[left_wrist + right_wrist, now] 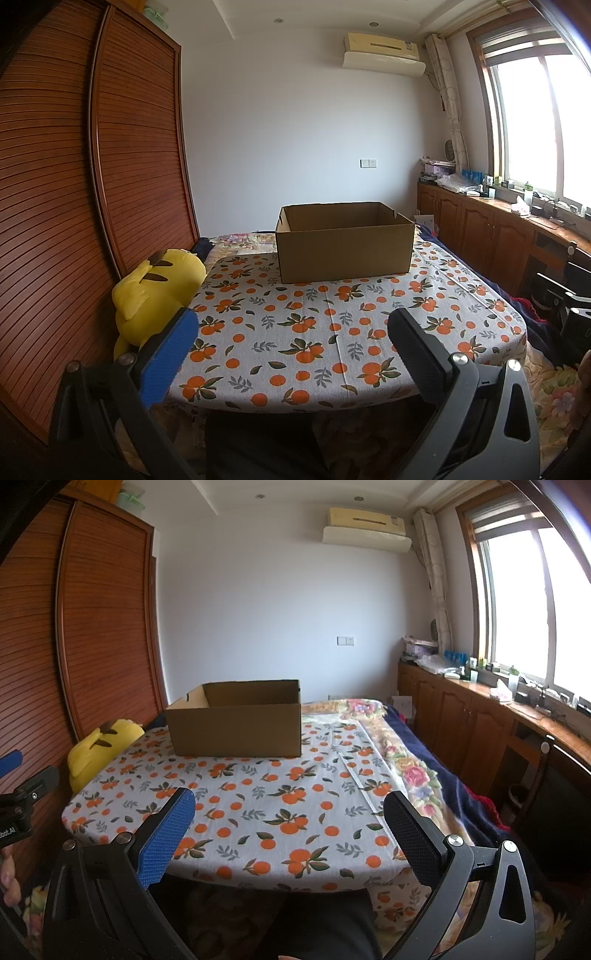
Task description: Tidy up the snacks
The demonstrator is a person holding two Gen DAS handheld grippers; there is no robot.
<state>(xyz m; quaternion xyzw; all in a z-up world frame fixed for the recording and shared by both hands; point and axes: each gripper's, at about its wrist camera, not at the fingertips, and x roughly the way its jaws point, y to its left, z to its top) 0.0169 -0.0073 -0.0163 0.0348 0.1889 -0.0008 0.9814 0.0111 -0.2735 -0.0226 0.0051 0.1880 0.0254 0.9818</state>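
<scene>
Hovering over the near edge of the table, the left gripper has its fingers spread wide with nothing between them; one finger carries a blue textured pad, the other a black one. The right gripper is held the same way, fingers wide apart and empty, a little to the right of its partner, whose body shows at the left edge of the right wrist view beside part of a hand.

Below both tools lies a tablecloth printed with oranges and leaves, bare all the way up to the cardboard box. That box stands open-topped near the far side of the table, well apart from both grippers (its inside is not visible from this low angle, and no snacks can be made out on the cloth).

A yellow plush toy sits off the table's left edge, against a slatted wooden wardrobe. Beyond the table a floral bedspread runs toward wooden cabinets under a bright window.
</scene>
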